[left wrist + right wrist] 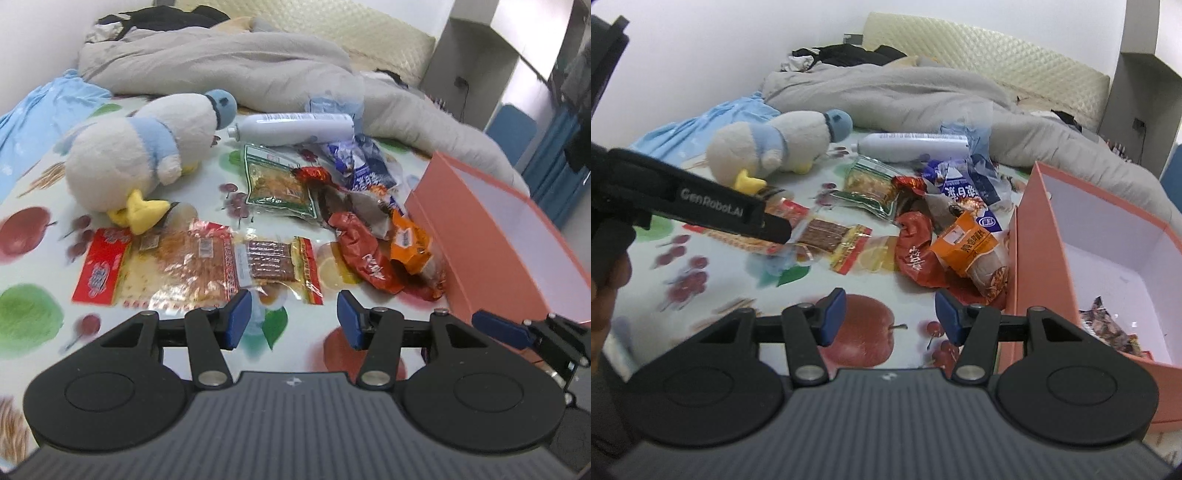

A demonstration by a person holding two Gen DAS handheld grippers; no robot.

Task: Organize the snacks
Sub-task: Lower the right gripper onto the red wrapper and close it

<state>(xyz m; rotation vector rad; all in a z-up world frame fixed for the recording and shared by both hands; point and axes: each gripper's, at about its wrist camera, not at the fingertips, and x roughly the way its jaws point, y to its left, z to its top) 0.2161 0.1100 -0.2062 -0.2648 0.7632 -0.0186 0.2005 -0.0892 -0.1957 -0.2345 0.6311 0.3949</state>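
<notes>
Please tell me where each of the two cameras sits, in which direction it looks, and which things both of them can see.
Left wrist: sits on the left gripper, jaws open, looking across the fruit-print sheet at the snack pile; the right gripper's tip shows at the right edge.
Right wrist: sits on the right gripper, jaws open, looking at the snacks and into the pink box; the left gripper crosses the left side.
Shared: plush duck, white bottle, orange packet, box.

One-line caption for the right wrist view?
Open right gripper hovers over fruit-print sheet, facing scattered snack packets beside a pink box holding one packet.
</notes>
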